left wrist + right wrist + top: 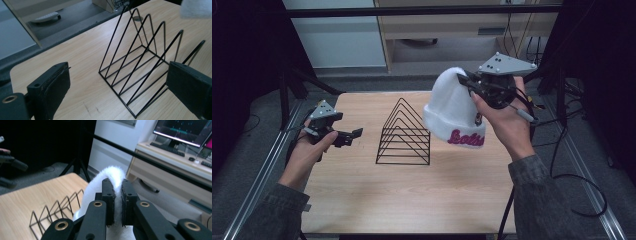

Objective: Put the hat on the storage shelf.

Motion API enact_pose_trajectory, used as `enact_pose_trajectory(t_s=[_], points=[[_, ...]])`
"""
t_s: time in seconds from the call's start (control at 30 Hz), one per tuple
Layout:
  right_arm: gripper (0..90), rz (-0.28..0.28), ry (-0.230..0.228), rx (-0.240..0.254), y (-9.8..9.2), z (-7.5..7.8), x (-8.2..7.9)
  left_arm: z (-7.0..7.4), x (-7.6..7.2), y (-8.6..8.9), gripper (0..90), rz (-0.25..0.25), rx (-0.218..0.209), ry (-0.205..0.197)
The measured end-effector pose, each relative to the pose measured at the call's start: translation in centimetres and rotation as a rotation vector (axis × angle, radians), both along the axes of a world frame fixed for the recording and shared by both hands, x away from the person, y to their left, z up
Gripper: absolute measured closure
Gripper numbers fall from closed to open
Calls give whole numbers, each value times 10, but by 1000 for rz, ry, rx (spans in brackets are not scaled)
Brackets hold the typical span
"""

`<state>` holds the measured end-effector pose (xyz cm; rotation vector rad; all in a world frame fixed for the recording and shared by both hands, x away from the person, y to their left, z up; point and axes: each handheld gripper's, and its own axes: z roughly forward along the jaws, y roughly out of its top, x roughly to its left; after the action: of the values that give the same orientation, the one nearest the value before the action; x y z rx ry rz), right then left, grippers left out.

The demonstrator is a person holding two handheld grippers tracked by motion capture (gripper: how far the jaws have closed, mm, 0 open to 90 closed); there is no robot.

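While the right gripper clenches the white hat aloft, the wire rack stands mid-worktop nearer the left gripper, whose fingers are spread empty.

The hat is white fuzzy knit cloth with pink lettering on its cuff. The rack is thin black wire, smooth and faintly glossy. The table is pale wood-grain, matt. Both grippers' jaws are matt black with rough-looking pads.
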<state>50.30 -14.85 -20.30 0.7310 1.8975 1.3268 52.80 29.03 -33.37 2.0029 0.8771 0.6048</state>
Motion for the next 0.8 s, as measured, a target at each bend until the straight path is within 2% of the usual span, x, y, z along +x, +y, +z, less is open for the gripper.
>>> enact_pose_trajectory(t_s=[0.2, 0.27, 0.43, 0.5, 0.63, 0.8], points=[[841, 28, -31, 25, 15, 14, 4, 15, -2, -12, 54, -35, -9, -27], [841, 32, -40, 32, 20, 18, 4, 19, -4, -16, 57, -48, -25, -36], [840, 57, -64, 80, 29, 30, 4, 28, -7, -25, 82, -79, -37, -57], [840, 66, -75, 84, 34, 34, 6, 31, -7, -29, 92, -93, -37, -62], [841, 92, -76, 89, 46, 37, 13, 35, -4, -40, 139, -113, -43, -74], [841, 124, -70, 105, 61, 37, 23, 34, 3, -53, 177, -139, -55, -67]])
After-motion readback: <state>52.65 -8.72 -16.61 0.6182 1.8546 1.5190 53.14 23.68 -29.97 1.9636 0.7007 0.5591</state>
